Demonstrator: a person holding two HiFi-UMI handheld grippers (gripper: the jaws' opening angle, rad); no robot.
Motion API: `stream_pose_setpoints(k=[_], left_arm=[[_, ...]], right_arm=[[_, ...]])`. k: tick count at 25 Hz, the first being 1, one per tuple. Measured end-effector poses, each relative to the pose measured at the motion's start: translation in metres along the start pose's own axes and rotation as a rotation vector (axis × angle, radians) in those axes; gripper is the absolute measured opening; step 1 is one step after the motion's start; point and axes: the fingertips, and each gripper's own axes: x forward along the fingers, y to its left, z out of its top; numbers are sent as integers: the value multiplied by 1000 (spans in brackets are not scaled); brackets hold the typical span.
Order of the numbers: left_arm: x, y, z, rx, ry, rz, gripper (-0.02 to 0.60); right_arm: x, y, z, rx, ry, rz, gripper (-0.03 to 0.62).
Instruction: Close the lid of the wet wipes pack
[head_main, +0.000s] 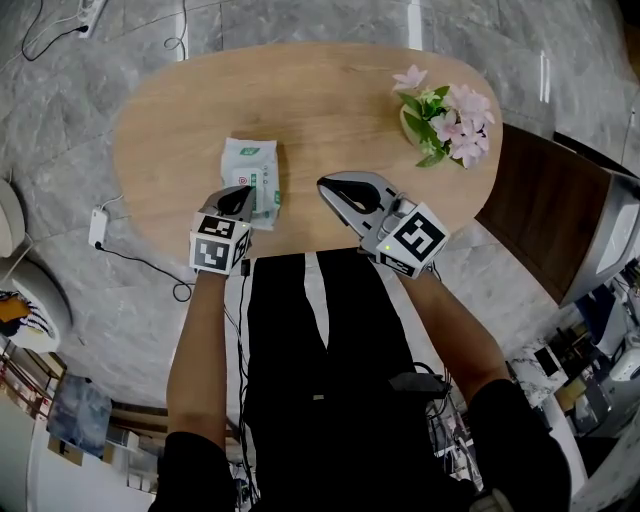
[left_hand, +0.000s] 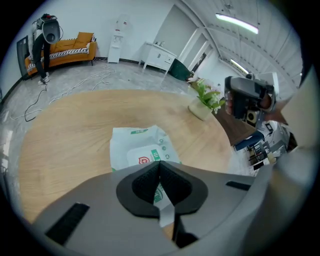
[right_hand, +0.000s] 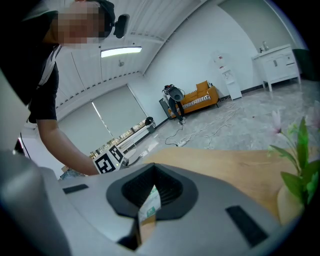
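Note:
The wet wipes pack (head_main: 251, 180) is white with green print and lies flat on the oval wooden table (head_main: 330, 100), left of centre. Its white lid panel (left_hand: 143, 157) looks level with the pack's top. My left gripper (head_main: 240, 193) is shut with nothing in it, and its tip (left_hand: 159, 164) is over the pack's near end; whether it touches is unclear. Just right of the pack, my right gripper (head_main: 326, 185) points left toward it. It (right_hand: 152, 167) is also shut and holds nothing. A strip of the pack (right_hand: 150, 202) shows behind its jaws.
A vase of pink flowers (head_main: 441, 120) stands at the table's right end, past the right gripper. A dark chair (head_main: 540, 210) stands beside that end. A power strip (head_main: 98, 228) and cables lie on the grey floor to the left.

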Motion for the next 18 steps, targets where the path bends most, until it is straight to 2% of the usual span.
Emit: stream_pose_setpoints(k=[10,18], left_arm=[[6,2,-2,20,53,77,15],[10,3,-1,65,84,119,15]], right_arm=[[-3,-7,1,11,-10,-4,11],[-2,-9,0,9,-17,3,10]])
